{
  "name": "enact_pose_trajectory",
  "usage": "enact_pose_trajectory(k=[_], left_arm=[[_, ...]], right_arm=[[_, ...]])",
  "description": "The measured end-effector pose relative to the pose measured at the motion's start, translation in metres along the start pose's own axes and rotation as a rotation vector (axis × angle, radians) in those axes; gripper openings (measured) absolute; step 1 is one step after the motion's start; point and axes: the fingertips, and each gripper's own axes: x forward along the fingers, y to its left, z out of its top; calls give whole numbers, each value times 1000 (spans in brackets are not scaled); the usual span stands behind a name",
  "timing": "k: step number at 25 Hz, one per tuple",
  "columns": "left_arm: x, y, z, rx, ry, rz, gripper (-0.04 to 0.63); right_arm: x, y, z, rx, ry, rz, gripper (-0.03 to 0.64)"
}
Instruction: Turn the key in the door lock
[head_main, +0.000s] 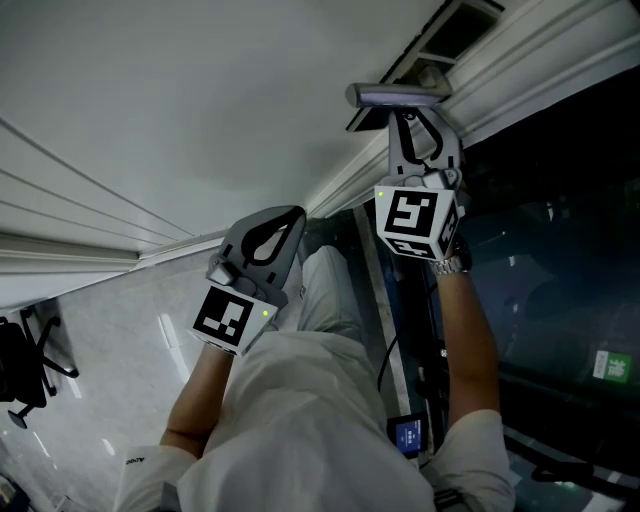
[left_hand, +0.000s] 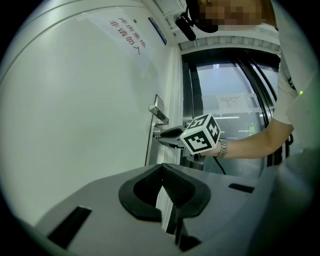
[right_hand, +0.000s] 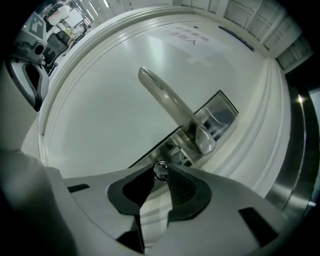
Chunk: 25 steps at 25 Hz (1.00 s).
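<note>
A small silver key (right_hand: 160, 171) sits in the lock plate (right_hand: 216, 116) of a white door (left_hand: 85, 105), just below the long metal lever handle (right_hand: 167, 102). My right gripper (right_hand: 161, 166) points at the door, and its fingertips are shut on the key's head. In the head view the right gripper (head_main: 418, 122) reaches under the handle (head_main: 395, 97). My left gripper (head_main: 283, 218) is held back from the door and away from the lock, with its jaws closed together on nothing. From the left gripper (left_hand: 161, 171) I see the right gripper (left_hand: 166, 136) at the lock.
A dark glass panel (head_main: 560, 250) in a metal frame stands right of the door. The moulded white door frame (head_main: 520, 60) runs beside the handle. A notice (left_hand: 125, 32) is stuck on the door. A black office chair (head_main: 25, 365) stands far left.
</note>
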Motion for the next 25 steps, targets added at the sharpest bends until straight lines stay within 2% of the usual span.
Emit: enact_pose_trajectory(k=[5, 8, 10, 11, 16, 22, 25], left_arm=[[0, 0, 1, -2, -3, -3, 5], [1, -2, 2, 2, -7, -8, 5], [1, -3, 2, 5, -8, -11, 5], [1, -4, 2, 5, -8, -12, 5], [-2, -2, 1, -1, -4, -7, 5], [-2, -5, 3, 10, -11, -14, 5], [-3, -4, 2, 7, -10, -9, 5]], right_arm=[[1, -1, 1, 101, -3, 26, 84], [1, -3, 1, 241, -17, 64, 69], [1, -6, 0, 356, -25, 79, 11], [1, -7, -2, 400, -27, 84, 11], [2, -9, -4, 521, -23, 122, 11], [2, -12, -7, 793, -33, 180, 11], [3, -14, -10, 974, -36, 218, 11]])
